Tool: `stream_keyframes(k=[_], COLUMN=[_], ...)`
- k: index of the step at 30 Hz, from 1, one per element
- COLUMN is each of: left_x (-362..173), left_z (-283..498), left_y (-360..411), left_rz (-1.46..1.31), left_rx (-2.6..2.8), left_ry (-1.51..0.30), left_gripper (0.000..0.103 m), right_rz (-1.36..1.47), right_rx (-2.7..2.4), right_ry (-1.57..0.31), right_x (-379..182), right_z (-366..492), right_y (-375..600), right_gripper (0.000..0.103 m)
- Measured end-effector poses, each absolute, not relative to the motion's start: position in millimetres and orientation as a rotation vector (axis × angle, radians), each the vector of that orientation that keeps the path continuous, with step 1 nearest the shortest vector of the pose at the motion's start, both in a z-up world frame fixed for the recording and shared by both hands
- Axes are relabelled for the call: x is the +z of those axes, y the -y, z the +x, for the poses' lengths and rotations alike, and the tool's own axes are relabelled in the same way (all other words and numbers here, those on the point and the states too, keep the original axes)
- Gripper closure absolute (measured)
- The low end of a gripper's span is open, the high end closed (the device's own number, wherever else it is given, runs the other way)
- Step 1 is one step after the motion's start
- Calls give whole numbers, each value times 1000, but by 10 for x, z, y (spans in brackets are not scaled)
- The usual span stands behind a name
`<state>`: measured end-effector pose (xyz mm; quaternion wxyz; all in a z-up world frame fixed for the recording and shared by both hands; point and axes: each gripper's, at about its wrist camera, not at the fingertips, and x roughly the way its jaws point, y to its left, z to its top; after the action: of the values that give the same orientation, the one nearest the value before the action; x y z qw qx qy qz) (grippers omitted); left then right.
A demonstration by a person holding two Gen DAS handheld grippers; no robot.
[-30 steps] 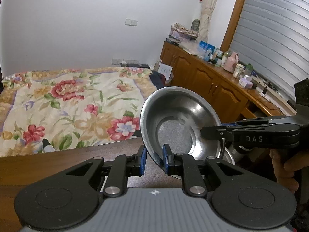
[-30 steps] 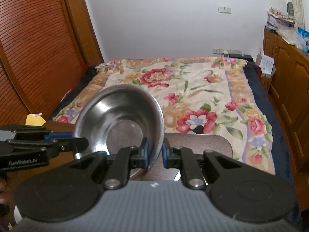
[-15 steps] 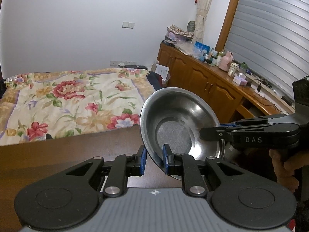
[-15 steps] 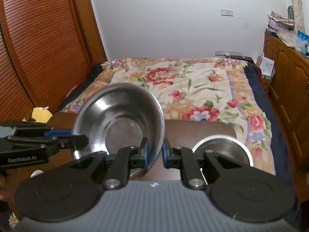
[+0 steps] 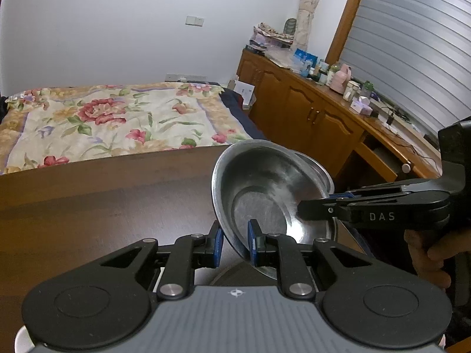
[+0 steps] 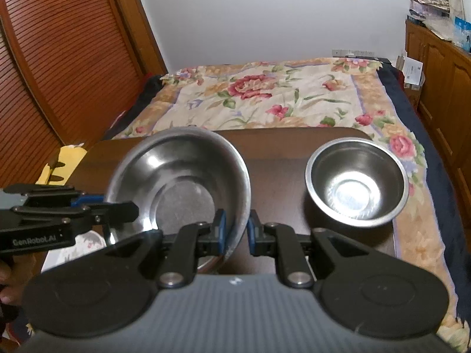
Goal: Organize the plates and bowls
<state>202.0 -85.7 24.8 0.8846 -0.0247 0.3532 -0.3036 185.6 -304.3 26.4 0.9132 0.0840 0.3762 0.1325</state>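
Gripping the thin rim of one stainless steel bowl (image 6: 179,182) from opposite sides, the left claw (image 5: 234,244) and right claw (image 6: 237,231) each pinch it between nearly closed blue pads, tilted above the dark wooden tabletop (image 6: 279,153). Polished, curved metal offers little friction, so uneven pull could let it slip or strike the smaller steel bowl (image 6: 357,182) resting just beside it.

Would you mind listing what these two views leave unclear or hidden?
- Left wrist view: the second bowl shows only as a rim sliver behind the held bowl.
- Right wrist view: a white item at lower left is mostly hidden by the left tool, so its kind is unclear.
- Left wrist view: the small items on the cabinet top are too small to identify.
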Motion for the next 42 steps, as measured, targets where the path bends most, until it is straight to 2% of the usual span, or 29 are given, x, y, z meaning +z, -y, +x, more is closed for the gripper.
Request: stream_keyframes(k=[23, 42], left_x=[169, -193], left_z=[1355, 1154], left_y=[681, 667], left_rz=[-74, 2], left_rx=[-645, -603], left_ry=[-679, -721], left_gripper=[84, 83], right_rz=[237, 173], right_rx=[361, 344], right_ry=[-743, -715], right_x=[169, -145], right_z=[1307, 1057], right_y=[3054, 2882], right_gripper=[86, 86])
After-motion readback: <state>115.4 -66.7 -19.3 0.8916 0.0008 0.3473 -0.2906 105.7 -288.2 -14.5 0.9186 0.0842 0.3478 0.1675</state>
